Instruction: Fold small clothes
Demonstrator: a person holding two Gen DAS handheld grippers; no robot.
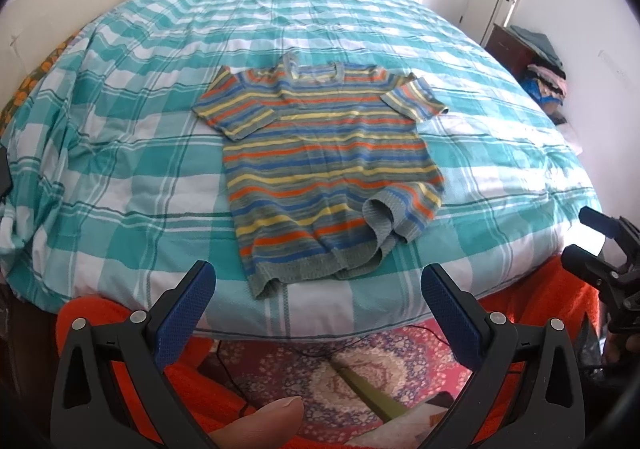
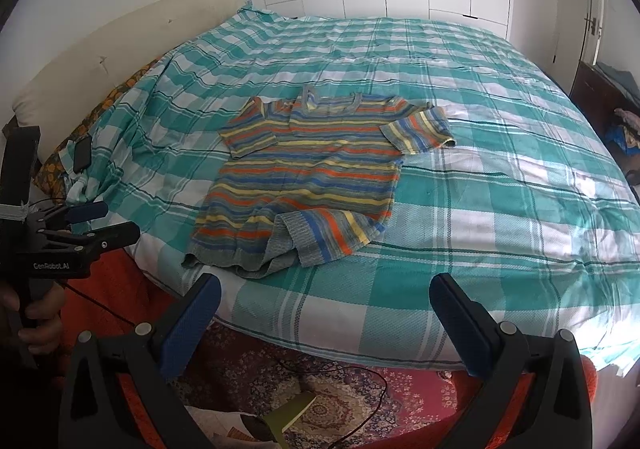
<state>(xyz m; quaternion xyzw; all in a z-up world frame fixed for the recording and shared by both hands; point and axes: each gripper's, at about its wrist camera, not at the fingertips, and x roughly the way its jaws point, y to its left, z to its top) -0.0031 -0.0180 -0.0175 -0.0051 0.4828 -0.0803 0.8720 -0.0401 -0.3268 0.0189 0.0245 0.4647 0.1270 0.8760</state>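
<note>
A small striped knit T-shirt (image 1: 320,161) lies flat on the bed (image 1: 120,137), which is covered by a teal-and-white checked bedspread (image 2: 500,209). Its neckline points toward twelve o'clock and its hem toward six o'clock, near the bed's front edge. The hem corner at about four o'clock is turned back over the body, showing the grey ribbing. Both short sleeves are spread out to the sides.

The left gripper (image 1: 319,285) hovers off the bed's front edge, its blue-padded fingers (image 1: 188,301) spread wide and holding nothing. The right gripper (image 2: 325,297) hangs likewise at the front edge, spread and empty. A patterned rug (image 2: 320,401) covers the floor below.
</note>
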